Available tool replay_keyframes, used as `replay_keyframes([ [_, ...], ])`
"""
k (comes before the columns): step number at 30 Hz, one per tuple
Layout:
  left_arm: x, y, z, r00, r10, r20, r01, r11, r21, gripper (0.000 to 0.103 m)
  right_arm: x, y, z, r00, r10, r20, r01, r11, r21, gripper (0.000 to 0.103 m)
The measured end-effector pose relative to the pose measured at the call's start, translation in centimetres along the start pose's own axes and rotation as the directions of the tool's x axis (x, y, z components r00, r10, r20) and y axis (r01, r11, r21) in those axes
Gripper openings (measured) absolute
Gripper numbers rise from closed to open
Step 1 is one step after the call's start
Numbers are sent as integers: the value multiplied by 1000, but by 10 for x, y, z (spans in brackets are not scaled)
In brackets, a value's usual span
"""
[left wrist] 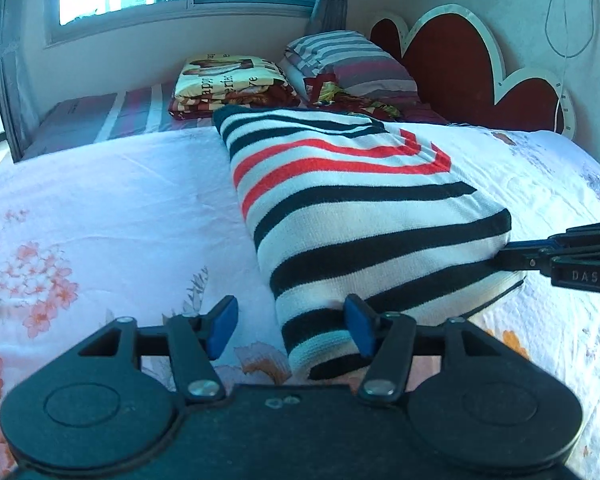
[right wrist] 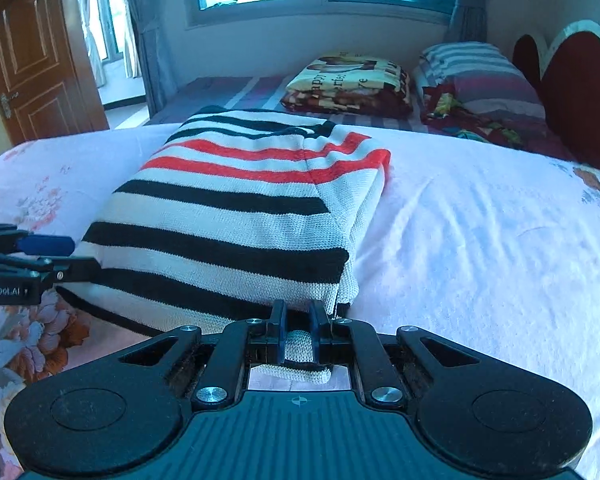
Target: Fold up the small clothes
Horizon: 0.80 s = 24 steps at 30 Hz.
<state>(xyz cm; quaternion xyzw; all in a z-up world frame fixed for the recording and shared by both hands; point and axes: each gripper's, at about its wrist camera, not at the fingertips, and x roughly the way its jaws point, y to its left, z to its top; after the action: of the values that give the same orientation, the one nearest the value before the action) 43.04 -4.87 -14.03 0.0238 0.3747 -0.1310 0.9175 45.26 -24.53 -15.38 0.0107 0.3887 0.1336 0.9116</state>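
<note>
Sweater: a white knit sweater with black and red stripes point(right wrist: 236, 216), already folded into a long narrow bundle, is laid on the pale floral bedsheet point(left wrist: 100, 200), stretching straight ahead of both claws.

Right claw: the right gripper point(right wrist: 298, 334) is pinched nearly closed on the near hem of the sweater, at its corner, with a bit of knit seen bunched between the blue pads (a decent bite, not just the top layer by the looks of it).

Left claw: the left gripper point(left wrist: 292, 328) is spread wide and nothing is held; its right-hand finger point(left wrist: 360, 328) is pressed against or sits on the sweater's near left corner, the other finger is out over bare sheet.

Step in hand: judged to be the grab of both near corners before the bundle is folded in half away from the claws.

How it's done well: the left claw should be slid a little to its right so the hem sits between both pads, then closed on all layers at once. Both corners should be lifted level and together, carried forward and laid onto the far end by the red stripes.

What could go wrong: if only the top layer is caught on the left, the earlier folds could be pulled open (chunky knit slips easily).
</note>
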Motion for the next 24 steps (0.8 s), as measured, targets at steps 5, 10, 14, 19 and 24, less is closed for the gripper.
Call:
replay_keyframes([
  [5, -19, -1, 1, 998, 37, 43, -39, 998, 41, 76, -21, -10, 6, 1000, -1, 28, -1, 995, 96, 12],
  [10, -24, 7, 9, 997, 56, 57, -59, 997, 42, 78, -35, -29, 14, 996, 9, 90, -26, 983, 182, 65],
  [14, -22, 10, 13, 998, 27, 62, -29, 999, 35, 78, -44, -29, 24, 990, 11, 141, -35, 985, 171, 62],
  [19, 1, 6, 7, 1000, 12, -8, -12, 1000, 21, 77, -20, -6, 17, 996, 10, 93, -11, 1000, 6, 26],
  [24, -5, 14, 10, 1000, -19, 22, 19, 1000, -16, 77, -10, -11, 11, 998, 13, 68, -18, 998, 66, 25],
])
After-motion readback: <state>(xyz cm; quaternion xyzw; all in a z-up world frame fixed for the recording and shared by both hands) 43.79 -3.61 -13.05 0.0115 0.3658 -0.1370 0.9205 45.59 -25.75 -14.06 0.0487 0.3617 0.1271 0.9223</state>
